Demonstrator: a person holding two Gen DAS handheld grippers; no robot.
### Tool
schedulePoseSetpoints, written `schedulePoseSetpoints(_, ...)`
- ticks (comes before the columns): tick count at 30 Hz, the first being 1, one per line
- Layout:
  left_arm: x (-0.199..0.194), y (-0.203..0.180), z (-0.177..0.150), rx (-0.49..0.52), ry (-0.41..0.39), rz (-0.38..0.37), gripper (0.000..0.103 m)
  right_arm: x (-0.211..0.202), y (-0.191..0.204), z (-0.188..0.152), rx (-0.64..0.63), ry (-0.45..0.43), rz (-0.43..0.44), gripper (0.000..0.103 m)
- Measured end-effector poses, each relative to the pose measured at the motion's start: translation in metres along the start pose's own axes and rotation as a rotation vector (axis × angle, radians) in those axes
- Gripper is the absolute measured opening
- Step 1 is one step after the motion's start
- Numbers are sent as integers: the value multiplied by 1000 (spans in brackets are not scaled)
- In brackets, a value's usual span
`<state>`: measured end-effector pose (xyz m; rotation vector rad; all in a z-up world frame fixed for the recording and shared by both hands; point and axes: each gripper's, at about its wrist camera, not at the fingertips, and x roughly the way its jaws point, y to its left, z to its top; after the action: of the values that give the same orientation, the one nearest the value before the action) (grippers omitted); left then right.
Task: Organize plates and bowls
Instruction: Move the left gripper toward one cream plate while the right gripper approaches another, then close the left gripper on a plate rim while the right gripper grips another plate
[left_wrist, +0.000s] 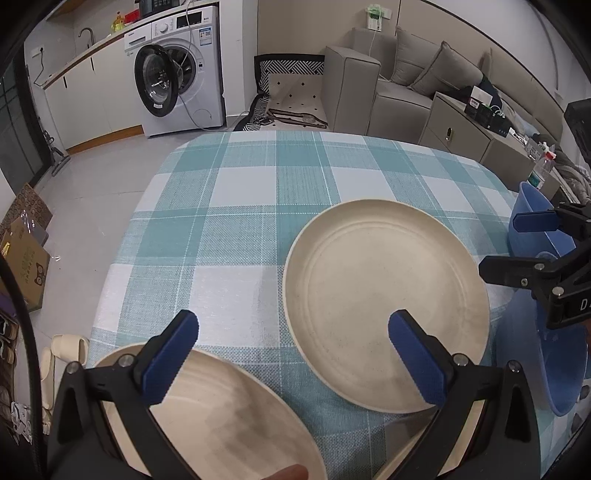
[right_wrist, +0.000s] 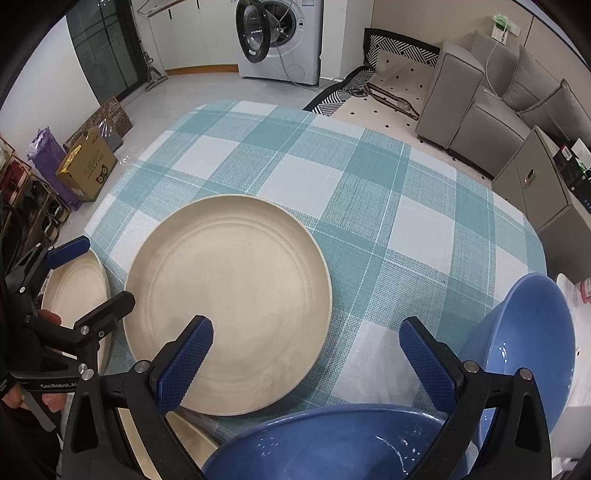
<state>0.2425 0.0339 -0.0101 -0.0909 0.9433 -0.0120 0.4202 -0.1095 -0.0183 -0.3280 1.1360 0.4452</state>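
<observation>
Left wrist view, left gripper (left_wrist: 293, 354) wide over cream plates (left_wrist: 384, 306), right gripper (right_wrist: 306, 360) wide above blue bowls (right_wrist: 332, 443)

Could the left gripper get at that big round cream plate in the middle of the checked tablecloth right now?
Probably yes. The left gripper is open and empty, the round cream plate lies flat just ahead with nothing on it, and the right gripper hangs off to the side over the blue bowls.
</observation>
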Motion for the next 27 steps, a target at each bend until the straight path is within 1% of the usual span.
schedulePoseSetpoints(3, 4, 1, 0, -14, 5, -7, 103, 6, -2, 1, 1, 25, 0, 103)
schedulePoseSetpoints(8, 14, 3, 3, -22, 47, 19, 103, 15, -3, 4, 5, 54, 12, 102)
schedulePoseSetpoints(9, 16, 4, 3, -27, 66, 19, 103, 16, -2, 5, 1, 57, 15, 101)
schedulePoseSetpoints(11, 23, 6, 3, -32, 101, 19, 103, 18, -1, 7, -2, 64, 24, 94)
schedulePoseSetpoints(13, 24, 6, 3, -21, 102, 25, 103, 21, 0, 8, -4, 77, 33, 84)
schedulePoseSetpoints(17, 28, 4, 3, -13, 104, 22, 102, 29, -1, 10, -7, 99, 42, 78)
schedulePoseSetpoints(18, 28, 5, 3, -17, 105, 18, 101, 30, -1, 10, -6, 105, 43, 77)
schedulePoseSetpoints(20, 31, 6, 4, -25, 114, 3, 96, 34, -1, 10, -6, 116, 47, 71)
schedulePoseSetpoints(21, 32, 6, 4, -25, 121, -6, 92, 35, -1, 10, -6, 122, 47, 68)
schedulePoseSetpoints(22, 33, 6, 4, -25, 130, -11, 90, 37, -1, 10, -4, 126, 46, 68)
schedulePoseSetpoints(24, 34, 5, 3, -26, 137, -21, 89, 39, -2, 10, -1, 132, 49, 67)
schedulePoseSetpoints(25, 34, 4, 3, -24, 136, -22, 88, 40, -3, 10, 1, 137, 58, 65)
schedulePoseSetpoints(26, 34, 2, 3, -20, 136, -26, 84, 41, -3, 11, 2, 140, 63, 63)
schedulePoseSetpoints(27, 35, 1, 2, -16, 143, -29, 75, 42, -3, 11, 3, 145, 64, 62)
